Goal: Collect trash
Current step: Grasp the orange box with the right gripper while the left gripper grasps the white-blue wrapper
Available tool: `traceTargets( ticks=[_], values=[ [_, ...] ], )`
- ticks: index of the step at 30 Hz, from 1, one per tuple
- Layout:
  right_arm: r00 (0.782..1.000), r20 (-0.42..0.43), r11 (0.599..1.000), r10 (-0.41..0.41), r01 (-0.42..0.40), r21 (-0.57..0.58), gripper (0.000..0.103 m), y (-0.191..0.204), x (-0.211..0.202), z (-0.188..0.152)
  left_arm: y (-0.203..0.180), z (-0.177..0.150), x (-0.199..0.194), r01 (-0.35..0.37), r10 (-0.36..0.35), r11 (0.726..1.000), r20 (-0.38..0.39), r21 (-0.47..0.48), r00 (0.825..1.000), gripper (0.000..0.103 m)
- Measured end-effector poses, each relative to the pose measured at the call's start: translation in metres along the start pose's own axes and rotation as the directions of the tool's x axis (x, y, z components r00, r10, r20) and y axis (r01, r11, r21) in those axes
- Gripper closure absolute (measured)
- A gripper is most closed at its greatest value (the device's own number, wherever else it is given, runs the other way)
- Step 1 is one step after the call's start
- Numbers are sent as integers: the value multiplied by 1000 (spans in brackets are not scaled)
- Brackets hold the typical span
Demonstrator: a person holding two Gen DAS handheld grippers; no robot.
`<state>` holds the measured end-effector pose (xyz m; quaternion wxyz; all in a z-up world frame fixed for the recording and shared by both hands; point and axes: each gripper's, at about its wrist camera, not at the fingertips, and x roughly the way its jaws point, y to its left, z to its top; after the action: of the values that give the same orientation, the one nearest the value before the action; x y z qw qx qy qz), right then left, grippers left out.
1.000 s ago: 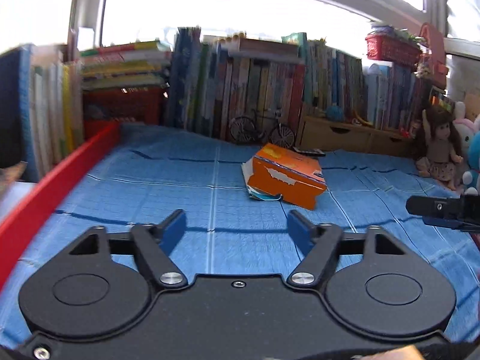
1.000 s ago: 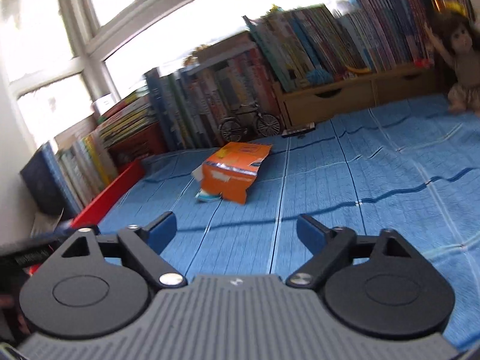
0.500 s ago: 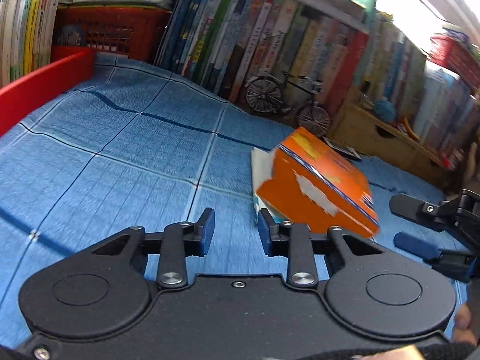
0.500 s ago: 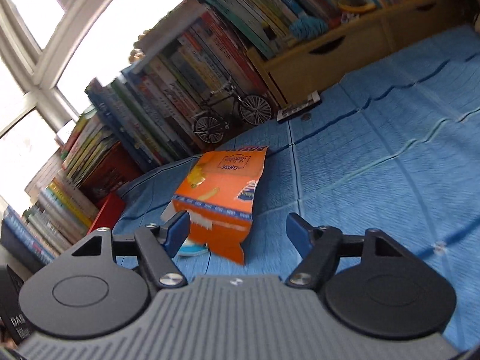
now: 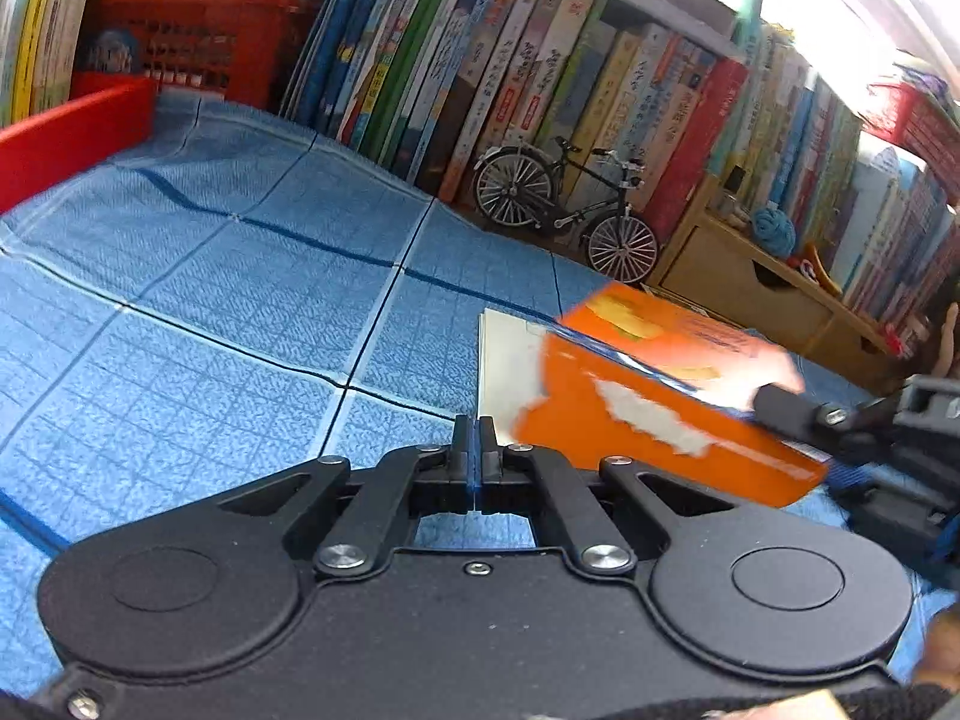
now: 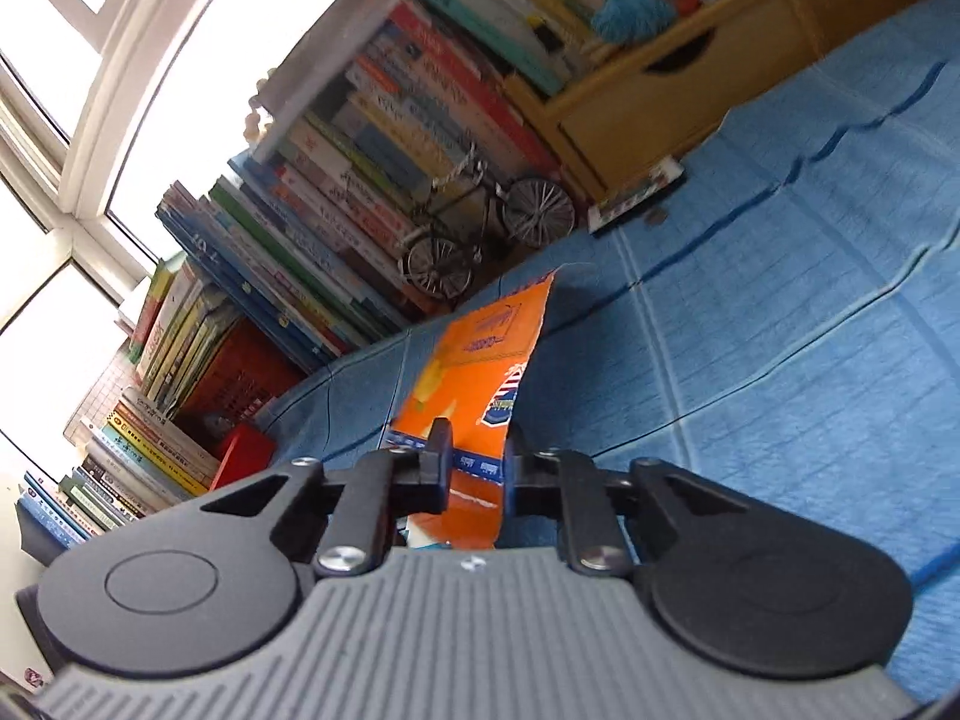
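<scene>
An orange snack bag (image 5: 648,378) lies on the blue checked cloth (image 5: 210,300), with a white paper sheet (image 5: 510,360) sticking out from under its left side. My left gripper (image 5: 477,450) is shut, its fingertips pinched together on the near corner of that sheet. In the right wrist view the bag (image 6: 474,360) stands bent up between the fingers of my right gripper (image 6: 478,462). Those jaws are closing, and both pads touch the bag's near end. From the left wrist view, one right finger (image 5: 780,408) lies across the bag's right end.
A toy bicycle (image 5: 564,210) stands against a long row of books (image 5: 540,90) at the back. To its right is a wooden drawer box (image 5: 750,282), with a small flat remote (image 6: 636,195) on the cloth before it. A red bin wall (image 5: 72,120) borders the left.
Both grippers moved forward and down to the bag and closed. The left went from wide open to shut at the sheet's corner. The right closed around the bag, which has tipped up.
</scene>
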<state>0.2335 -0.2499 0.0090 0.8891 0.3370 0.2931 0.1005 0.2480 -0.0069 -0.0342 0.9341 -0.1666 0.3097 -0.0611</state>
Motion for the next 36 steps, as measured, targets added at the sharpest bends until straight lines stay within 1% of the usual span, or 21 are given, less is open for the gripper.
traceTargets(
  ticks=[4, 7, 10, 11, 12, 13, 14, 15, 17, 21, 23, 24, 25, 26, 27, 28, 29, 30, 32, 35, 36],
  values=[
    [1000, 28, 1000, -8, 9, -24, 90, 1, -30, 4, 1, -5, -18, 24, -24, 1000, -10, 20, 1000, 103],
    [997, 63, 993, -45, 52, -103, 90, 4, -55, 2, -3, -7, -30, 40, -40, 996, -1, 77, 999, 103],
    [992, 103, 981, -77, 94, -172, 90, 3, -82, -3, -12, -7, -38, 54, -56, 994, 11, 95, 998, 92],
    [991, 107, 979, -81, 100, -178, 90, 1, -90, -4, -15, -7, -39, 68, -69, 993, 9, 93, 998, 85],
    [991, 104, 978, -85, 103, -183, 90, -2, -98, -6, -20, -8, -40, 85, -86, 992, 1, 97, 996, 75],
    [991, 97, 975, -93, 111, -193, 90, -4, -104, -7, -24, -9, -41, 97, -98, 990, -4, 101, 995, 70],
    [990, 93, 970, -110, 127, -208, 89, -6, -109, -9, -30, -10, -41, 105, -105, 989, -8, 107, 994, 60],
    [988, 93, 963, -127, 145, -228, 88, -9, -115, -11, -35, -11, -40, 110, -109, 987, -15, 113, 994, 55],
    [983, 97, 948, -154, 174, -268, 86, -15, -125, -17, -46, -13, -35, 106, -103, 987, -31, 123, 994, 51],
    [979, 99, 932, -178, 200, -301, 85, -29, -143, -22, -62, -19, -14, 33, -28, 995, -55, 94, 998, 47],
    [981, 92, 937, -171, 191, -294, 84, -39, -151, -23, -65, -22, -5, 8, -4, 998, -51, 65, 999, 49],
    [981, 89, 938, -170, 189, -291, 83, -43, -154, -23, -67, -23, -3, 1, 2, 998, -32, 68, 999, 57],
    [981, 88, 937, -170, 189, -293, 77, -47, -157, -23, -69, -24, -2, -12, 15, 998, -35, 69, 999, 68],
    [982, 86, 935, -165, 184, -305, 75, -50, -159, -24, -70, -25, -1, -27, 30, 997, -39, 70, 999, 99],
    [983, 89, 932, -161, 181, -313, 69, -54, -161, -25, -69, -25, 0, -36, 39, 998, -47, 61, 998, 102],
    [982, 94, 933, -161, 183, -311, 51, -57, -161, -25, -69, -24, -1, -40, 42, 998, -41, 53, 998, 103],
    [983, 87, 936, -159, 178, -304, 47, -60, -159, -24, -71, -25, -5, -44, 46, 997, -24, 65, 999, 103],
    [985, 82, 941, -153, 171, -292, 38, -62, -156, -23, -73, -26, -9, -53, 53, 994, -4, 92, 999, 103],
    [987, 80, 949, -139, 156, -275, 36, -63, -147, -23, -76, -27, -17, -62, 60, 990, 18, 128, 998, 103],
    [991, 55, 961, -123, 133, -244, 34, -61, -127, -22, -76, -26, -31, -50, 48, 988, 18, 146, 999, 103],
    [993, 40, 966, -114, 121, -228, 39, -61, -121, -22, -76, -26, -36, -48, 45, 986, 20, 162, 999, 103]
  ],
)
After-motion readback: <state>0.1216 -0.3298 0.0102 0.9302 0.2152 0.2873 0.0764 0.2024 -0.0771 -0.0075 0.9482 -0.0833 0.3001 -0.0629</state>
